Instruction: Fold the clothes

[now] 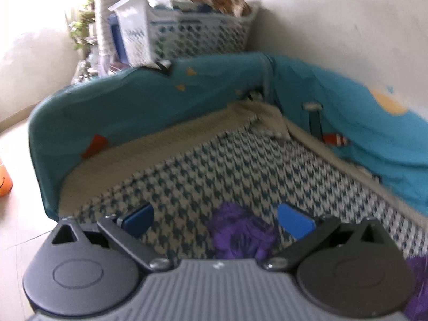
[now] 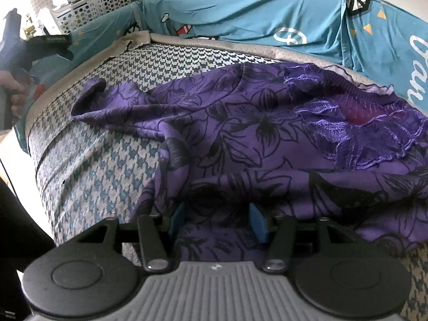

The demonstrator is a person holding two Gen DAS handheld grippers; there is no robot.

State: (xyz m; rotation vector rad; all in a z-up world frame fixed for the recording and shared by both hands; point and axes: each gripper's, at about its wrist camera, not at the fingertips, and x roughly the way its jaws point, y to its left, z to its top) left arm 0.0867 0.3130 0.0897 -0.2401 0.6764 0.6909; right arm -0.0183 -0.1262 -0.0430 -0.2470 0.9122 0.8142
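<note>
A purple garment [image 2: 254,123] with black flower outlines and a lace part lies crumpled on a houndstooth-covered bed [image 2: 88,165]. My right gripper [image 2: 218,220] sits at the garment's near edge with cloth between its blue pads; the jaws stand partly apart. In the left wrist view my left gripper [image 1: 214,220] is open, with a bunched purple sleeve end [image 1: 240,230] lying between and below its blue pads [image 1: 294,220]. The left gripper also shows at the far left of the right wrist view [image 2: 50,41], held in a hand.
A teal printed cloth [image 1: 120,112] drapes the rail around the bed's far sides [image 2: 267,18]. A white perforated basket [image 1: 198,37] full of items stands behind the corner. An orange object [image 1: 4,182] sits on the pale floor at left.
</note>
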